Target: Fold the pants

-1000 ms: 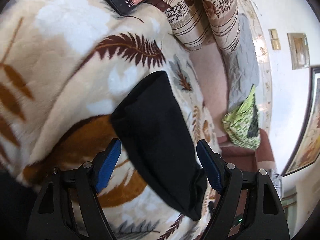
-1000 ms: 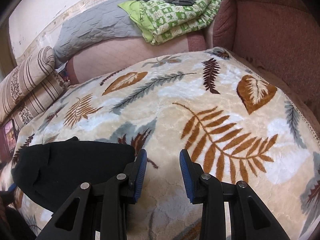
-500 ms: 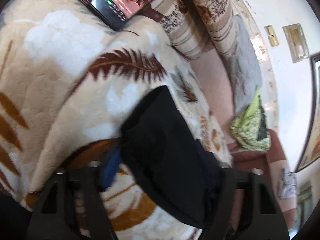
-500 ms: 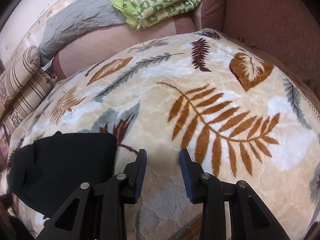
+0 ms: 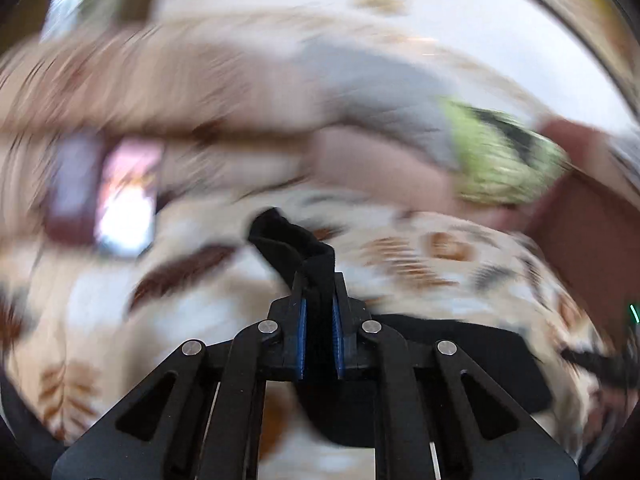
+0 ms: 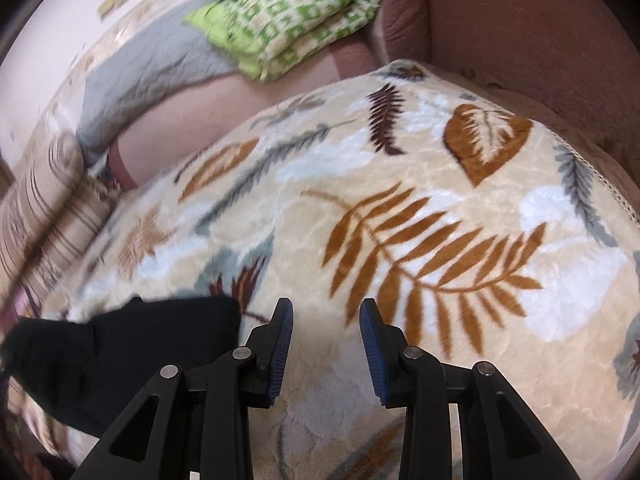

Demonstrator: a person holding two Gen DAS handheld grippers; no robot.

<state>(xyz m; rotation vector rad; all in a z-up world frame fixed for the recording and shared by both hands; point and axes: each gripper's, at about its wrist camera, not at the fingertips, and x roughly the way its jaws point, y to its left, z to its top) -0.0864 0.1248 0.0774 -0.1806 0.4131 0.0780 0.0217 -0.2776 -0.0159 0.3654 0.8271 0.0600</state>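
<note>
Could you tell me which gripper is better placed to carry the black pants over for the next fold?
Left. The left gripper is shut on the black pants, while the right gripper is open over the leaf-print blanket, holding nothing.

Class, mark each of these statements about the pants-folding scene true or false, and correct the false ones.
1. The left gripper is shut on the black pants. True.
2. The right gripper grips the pants too. False: its jaws stand open with nothing between them, over the leaf-print blanket.
3. A green patterned cloth lies beyond the blanket. True.
4. In the right wrist view the pants lie right of the gripper. False: they lie to its left.
</note>
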